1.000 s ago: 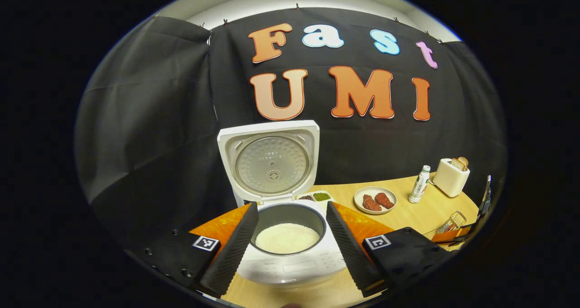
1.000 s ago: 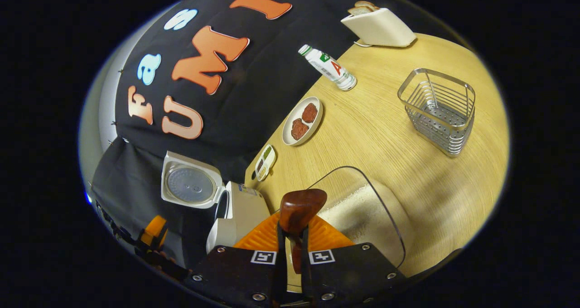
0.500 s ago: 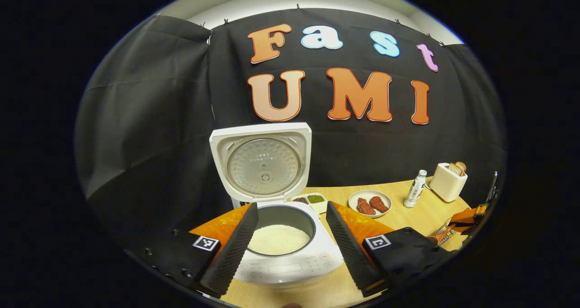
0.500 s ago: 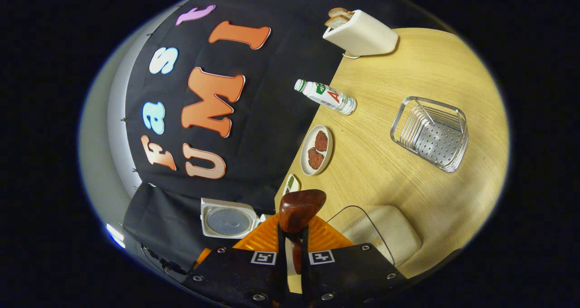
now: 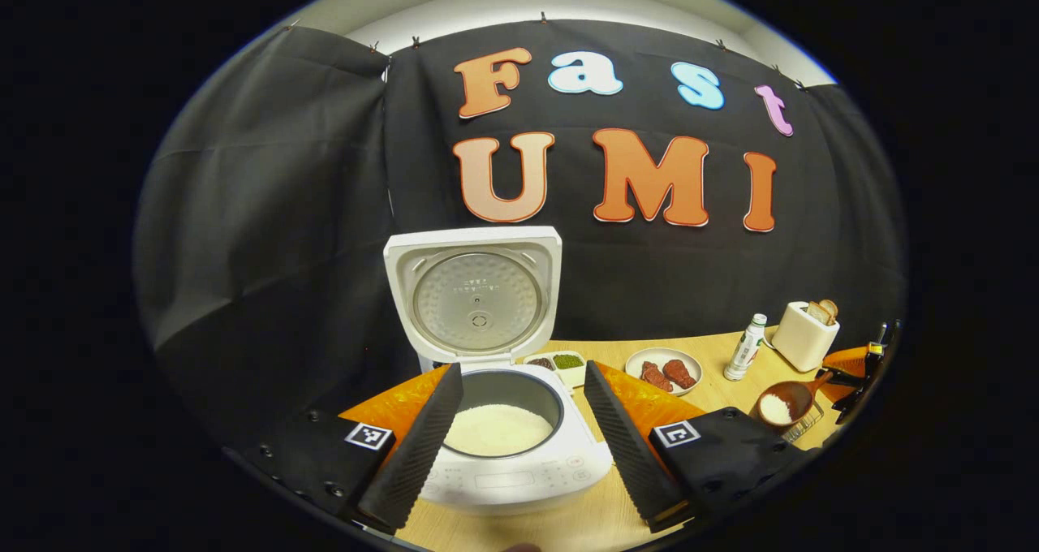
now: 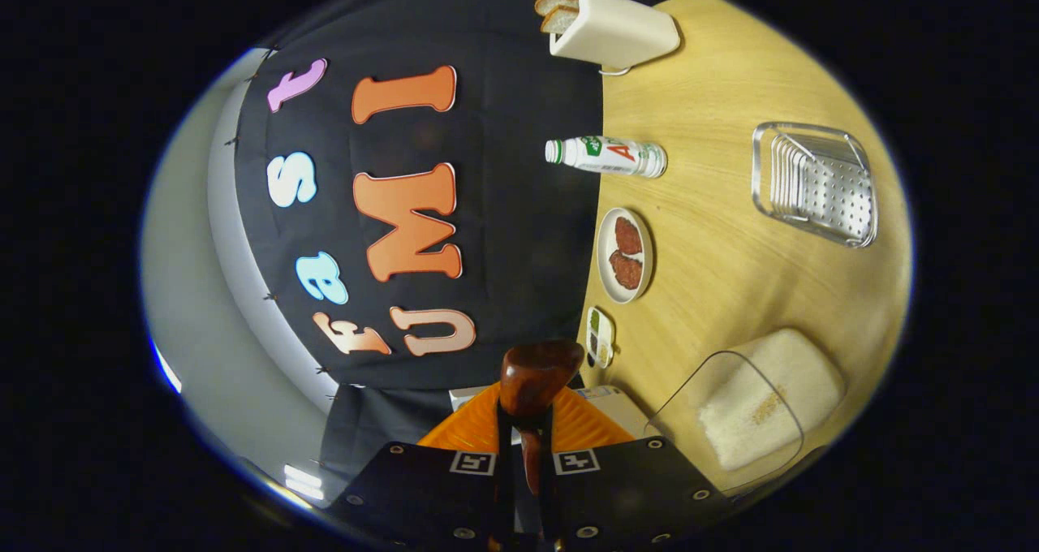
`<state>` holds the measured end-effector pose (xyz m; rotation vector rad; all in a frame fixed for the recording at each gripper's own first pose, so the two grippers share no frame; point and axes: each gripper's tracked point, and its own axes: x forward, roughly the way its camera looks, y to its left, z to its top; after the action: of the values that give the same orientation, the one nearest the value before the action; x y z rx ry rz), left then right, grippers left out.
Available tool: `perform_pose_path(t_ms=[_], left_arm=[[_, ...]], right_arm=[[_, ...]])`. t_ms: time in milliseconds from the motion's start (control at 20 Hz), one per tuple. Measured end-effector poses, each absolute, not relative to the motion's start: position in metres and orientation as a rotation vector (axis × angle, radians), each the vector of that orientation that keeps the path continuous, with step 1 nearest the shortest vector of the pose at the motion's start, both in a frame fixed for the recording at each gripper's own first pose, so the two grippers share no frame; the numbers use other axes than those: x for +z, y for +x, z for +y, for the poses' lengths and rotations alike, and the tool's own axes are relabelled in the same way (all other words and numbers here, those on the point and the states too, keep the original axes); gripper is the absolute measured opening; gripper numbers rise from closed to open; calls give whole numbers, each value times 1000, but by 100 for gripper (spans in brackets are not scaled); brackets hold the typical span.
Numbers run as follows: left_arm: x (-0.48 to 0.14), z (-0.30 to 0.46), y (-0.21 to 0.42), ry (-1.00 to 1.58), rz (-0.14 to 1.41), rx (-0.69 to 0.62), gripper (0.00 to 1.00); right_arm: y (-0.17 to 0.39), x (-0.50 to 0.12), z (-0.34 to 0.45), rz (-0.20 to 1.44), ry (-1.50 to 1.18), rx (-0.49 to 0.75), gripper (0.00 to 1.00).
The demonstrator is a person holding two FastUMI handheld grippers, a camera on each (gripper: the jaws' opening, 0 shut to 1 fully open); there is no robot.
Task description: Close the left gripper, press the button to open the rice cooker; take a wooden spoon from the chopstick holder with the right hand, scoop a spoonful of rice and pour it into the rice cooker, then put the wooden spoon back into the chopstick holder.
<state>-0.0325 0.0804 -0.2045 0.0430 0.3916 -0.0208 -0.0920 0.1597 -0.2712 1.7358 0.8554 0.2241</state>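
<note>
- Presently, in the left gripper view, the left gripper [image 5: 519,430] is spread wide, its two fingers [image 5: 418,446] framing the white rice cooker [image 5: 507,463] at 6 o'clock and holding nothing.
- White rice cooker: lid [image 5: 475,296] raised upright behind the pot; the dark inner pot [image 5: 503,410] holds a bed of white rice. It stands on the pale wooden table [image 5: 714,373].
- At 4 o'clock in the same view, the right gripper [image 5: 852,369] carries the dark brown wooden spoon [image 5: 786,402], whose bowl holds a small heap of white rice, above the wire holder.
- In the right gripper view, the right gripper [image 6: 523,463] is pressed together on the spoon's handle [image 6: 532,454], both fingers pinching it; the rounded back of the spoon bowl sits at 6 o'clock.
- Silver wire chopstick holder [image 6: 816,183]: at 2 o'clock in the right gripper view, standing apart on the table.
- Clear plastic container of white rice [image 6: 751,410]: at 4 o'clock, near the gripper.
- Round white plate with two red-brown pieces [image 6: 625,254]: near centre, just beside the table's back edge.
- White bottle with a green cap [image 6: 605,156]: at 1 o'clock, between the plate and the cream toaster with bread slices [image 6: 605,28] at 12 o'clock.
- Small white divided dish [image 6: 599,337]: between the plate and the spoon.
</note>
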Motion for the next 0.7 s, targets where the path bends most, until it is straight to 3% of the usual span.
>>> perform_pose_path(t_ms=[700], left_arm=[[-195, 178, -73, 7, 356, 168, 99]], right_arm=[[-35, -204, 288, 918, 1663, 435, 12]])
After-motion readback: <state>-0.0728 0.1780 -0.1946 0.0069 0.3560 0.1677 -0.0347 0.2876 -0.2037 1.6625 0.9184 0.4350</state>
